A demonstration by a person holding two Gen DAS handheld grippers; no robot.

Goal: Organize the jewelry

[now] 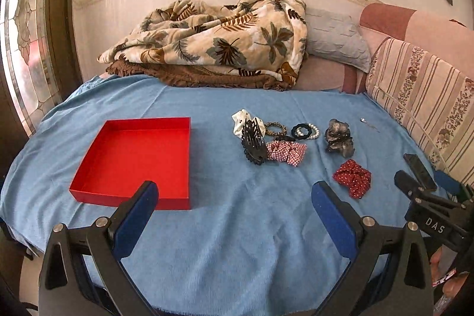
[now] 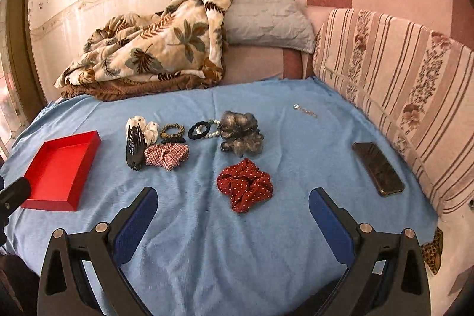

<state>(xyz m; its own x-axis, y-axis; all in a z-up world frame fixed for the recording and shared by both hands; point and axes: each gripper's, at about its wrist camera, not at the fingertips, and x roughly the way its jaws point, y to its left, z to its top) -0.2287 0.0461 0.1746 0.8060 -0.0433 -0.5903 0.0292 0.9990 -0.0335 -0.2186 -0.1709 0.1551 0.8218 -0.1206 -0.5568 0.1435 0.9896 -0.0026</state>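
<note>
Both claws hover spread wide above a blue cloth [image 2: 207, 242], holding nothing: the left gripper [image 1: 234, 191] beside the near corner of a red tray [image 1: 133, 156], the right gripper [image 2: 234, 197] just short of a dark red dotted scrunchie [image 2: 244, 185]. Moving rightward from the shallow, empty tray at far left: a black hair claw [image 2: 134, 148] stands with its long axis running toward the wall, then a white scrunchie [image 2: 149, 131], a checked scrunchie [image 2: 167, 154], a gold beaded band [image 2: 171, 131], a black-and-pearl bracelet [image 2: 203, 130], a grey fabric flower clip [image 2: 241, 135], a small silver piece [image 2: 305, 110], and a phone [image 2: 377, 168] lying lengthwise near the striped cushion [image 2: 400, 79].
</note>
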